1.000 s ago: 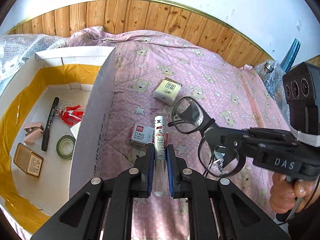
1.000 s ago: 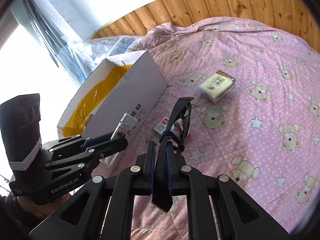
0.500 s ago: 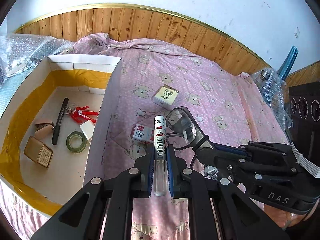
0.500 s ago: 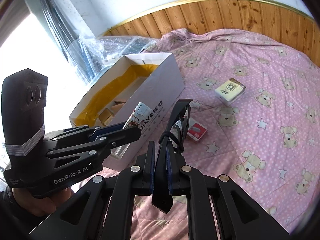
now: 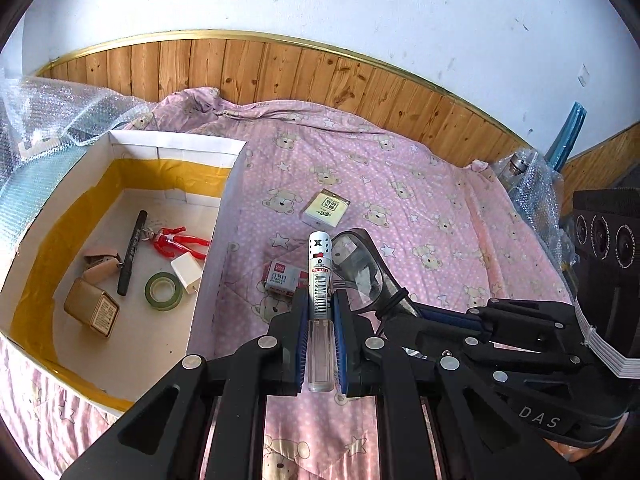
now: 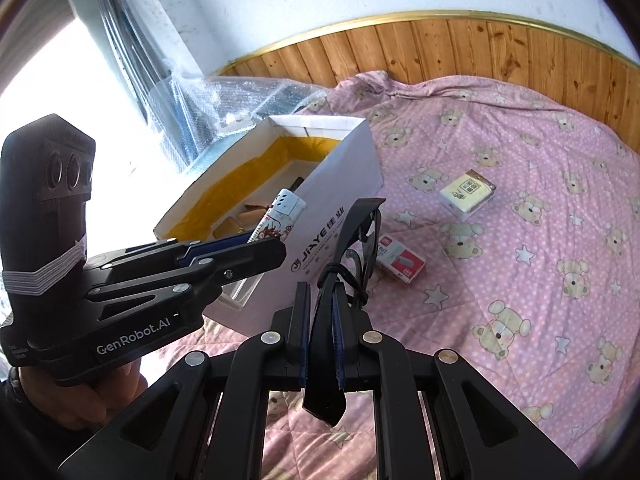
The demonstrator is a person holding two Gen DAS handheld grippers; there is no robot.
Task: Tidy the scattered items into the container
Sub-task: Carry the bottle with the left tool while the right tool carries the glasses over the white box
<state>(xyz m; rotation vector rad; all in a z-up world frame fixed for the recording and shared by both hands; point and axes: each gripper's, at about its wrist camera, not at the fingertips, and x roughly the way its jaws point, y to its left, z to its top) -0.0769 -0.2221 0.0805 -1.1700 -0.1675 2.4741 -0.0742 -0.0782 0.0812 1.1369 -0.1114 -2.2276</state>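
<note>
The left gripper (image 5: pixel 320 344) is closed on a slim cylindrical tube with a silver perforated cap and a clear lower body (image 5: pixel 319 280); the blue finger pads (image 5: pixel 303 344) press both sides of the clear section, and the tube points forward along the fingers. In the right wrist view the same tube is held level with the top edge of the near wall of the box.

The right gripper (image 6: pixel 320 344) is clamped on one temple arm of a pair of black-framed clear-lens safety glasses (image 6: pixel 362 236). The temple end projects below the fingers, the lenses extend forward, and a thin black cord is looped around the frame near the fingertips. The glasses are clear of the bedding.

The container is a white cardboard box with a yellow-taped inner wall (image 5: pixel 218 216), open at the top, resting on a pink bear-and-star patterned quilt (image 5: pixel 420 216). It lies left of both grippers. Inside lie a black marker pen (image 5: pixel 132 252), a red toy figure (image 5: pixel 176 236), a roll of green tape (image 5: pixel 163 290), a white plug adapter (image 5: pixel 186 274), a brown labelled tin (image 5: pixel 92 308) and a small beige block (image 5: pixel 102 270).

Two items lie on the quilt outside the box: a red-and-white staple box (image 5: pixel 282 278) close to the box wall, and a cream square carton with a printed code (image 5: pixel 325 208) farther out.
</note>
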